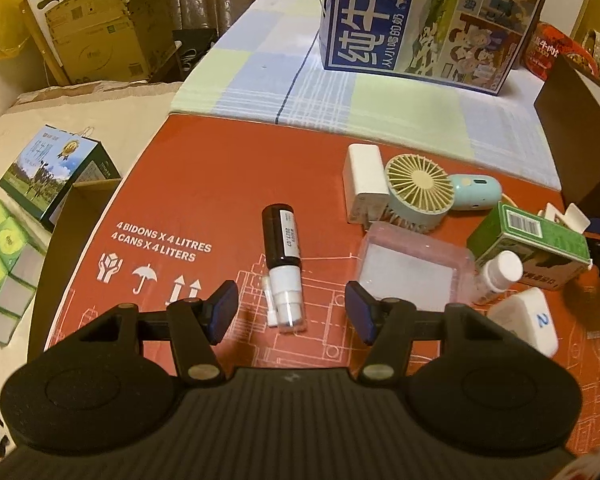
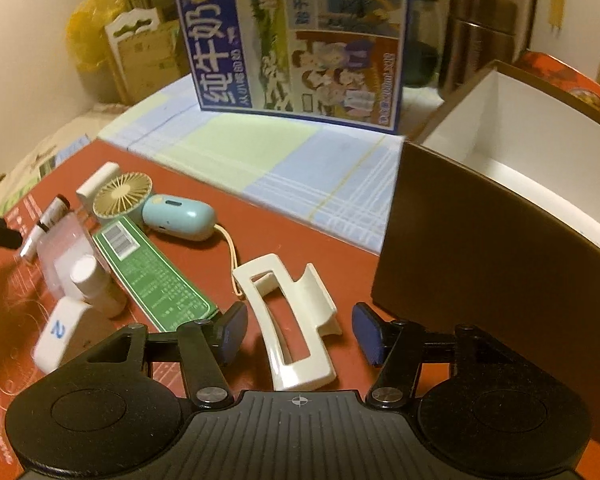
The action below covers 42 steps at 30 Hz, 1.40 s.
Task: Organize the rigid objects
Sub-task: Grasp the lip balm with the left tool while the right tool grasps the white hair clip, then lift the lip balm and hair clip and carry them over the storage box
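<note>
Grippers angled steeply down over the red printed cardboard sheet (image 1: 204, 168). Left gripper (image 1: 291, 312) spread, pads clear of the dark cylindrical spray bottle with white cap (image 1: 283, 256) lying between and just beyond them. Right gripper (image 2: 300, 334) spread too, the cream plastic hair claw clip (image 2: 290, 320) lying between its fingers untouched, beside the brown open box with white interior (image 2: 480, 248).

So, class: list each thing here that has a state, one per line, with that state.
Left claw: open, around the vial, not touching.
Right claw: open, around the hair clip, pads clear.
Vial: lying flat.
Hair clip: lying closed.
Brown box: open.
Fan: lying down.
</note>
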Available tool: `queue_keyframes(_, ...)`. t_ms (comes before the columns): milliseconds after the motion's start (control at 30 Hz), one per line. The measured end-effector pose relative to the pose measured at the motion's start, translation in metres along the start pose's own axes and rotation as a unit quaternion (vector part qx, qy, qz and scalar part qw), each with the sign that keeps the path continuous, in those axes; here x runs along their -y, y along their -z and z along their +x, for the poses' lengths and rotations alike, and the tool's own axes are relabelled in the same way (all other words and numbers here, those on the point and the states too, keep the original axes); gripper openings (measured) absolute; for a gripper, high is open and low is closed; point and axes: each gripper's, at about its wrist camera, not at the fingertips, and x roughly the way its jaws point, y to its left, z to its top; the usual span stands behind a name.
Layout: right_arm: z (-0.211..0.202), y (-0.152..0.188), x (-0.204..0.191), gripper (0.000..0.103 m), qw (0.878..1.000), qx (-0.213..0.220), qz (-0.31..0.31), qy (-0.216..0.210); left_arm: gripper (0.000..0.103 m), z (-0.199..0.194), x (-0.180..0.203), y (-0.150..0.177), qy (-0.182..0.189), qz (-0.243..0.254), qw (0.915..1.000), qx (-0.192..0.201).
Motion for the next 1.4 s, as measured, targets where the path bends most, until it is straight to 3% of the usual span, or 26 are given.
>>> queue_keyframes(100, 0.005, 0.001, -0.001, 0.054, 1.0, -0.004, -0.006, 0.007, 0.055, 0.007, -0.002, -0.002, 0.0, 0.009, 1.0, 0.001)
queue_keyframes(167, 0.007, 0.002, -0.002, 0.041, 1.0, -0.007, -0.005, 0.006, 0.054, 0.013, -0.003, -0.004, -0.002, 0.012, 0.9999, -0.003)
queue_keyframes(467, -0.005, 0.015, -0.008, 0.041, 0.998, -0.005, 0.048, 0.05, 0.05, 0.034, -0.005, -0.008, 0.002, 0.028, 0.9995, -0.015)
queue_keyframes(700, -0.024, 0.033, -0.002, 0.041, 0.991, -0.007, 0.097, 0.093, 0.041, 0.046, -0.006, -0.013, 0.007, 0.037, 0.9993, -0.008)
queue_keyframes(867, -0.038, 0.044, 0.008, 0.041, 0.983, -0.01, 0.136, 0.126, 0.021, 0.047, -0.007, -0.014, 0.014, 0.039, 0.9991, -0.003)
queue_keyframes(1400, -0.075, 0.059, 0.012, 0.04, 0.974, -0.001, 0.181, 0.134, 0.019, 0.012, 0.0, -0.001, 0.03, 0.049, 0.9982, 0.02)
